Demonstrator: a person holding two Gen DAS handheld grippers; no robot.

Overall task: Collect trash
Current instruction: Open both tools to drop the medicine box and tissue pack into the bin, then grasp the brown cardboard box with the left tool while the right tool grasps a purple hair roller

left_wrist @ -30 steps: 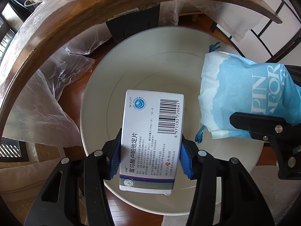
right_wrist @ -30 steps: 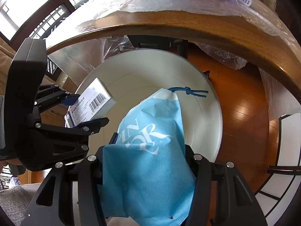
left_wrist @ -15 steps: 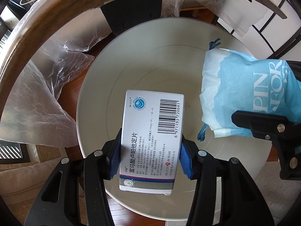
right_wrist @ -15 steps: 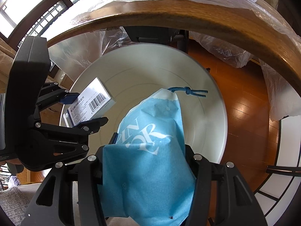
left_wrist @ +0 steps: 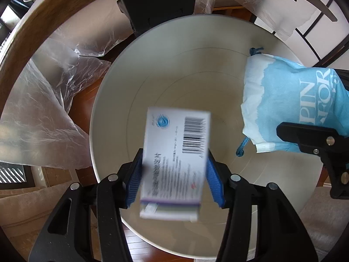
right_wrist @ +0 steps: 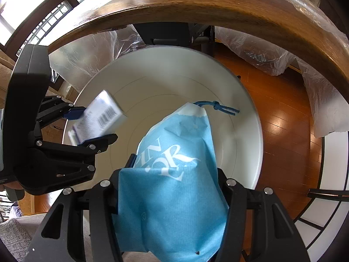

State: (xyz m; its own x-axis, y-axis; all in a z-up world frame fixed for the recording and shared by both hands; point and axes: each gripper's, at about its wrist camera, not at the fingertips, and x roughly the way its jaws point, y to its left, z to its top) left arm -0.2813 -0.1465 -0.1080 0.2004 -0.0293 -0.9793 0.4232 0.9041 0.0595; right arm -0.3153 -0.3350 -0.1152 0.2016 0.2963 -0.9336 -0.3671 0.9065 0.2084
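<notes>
Left wrist view: the left hand-held gripper (left_wrist: 174, 174) stands with its blue pads spread just wider than the blurred medicine box (left_wrist: 174, 163), which sits between them over the white bin (left_wrist: 104, 100).

Right wrist view: the right hand-held gripper (right_wrist: 172, 187) is clamped on the blue drawstring bag (right_wrist: 172, 187), held above the bin beneath the wooden desk (right_wrist: 218, 6) edge.
</notes>
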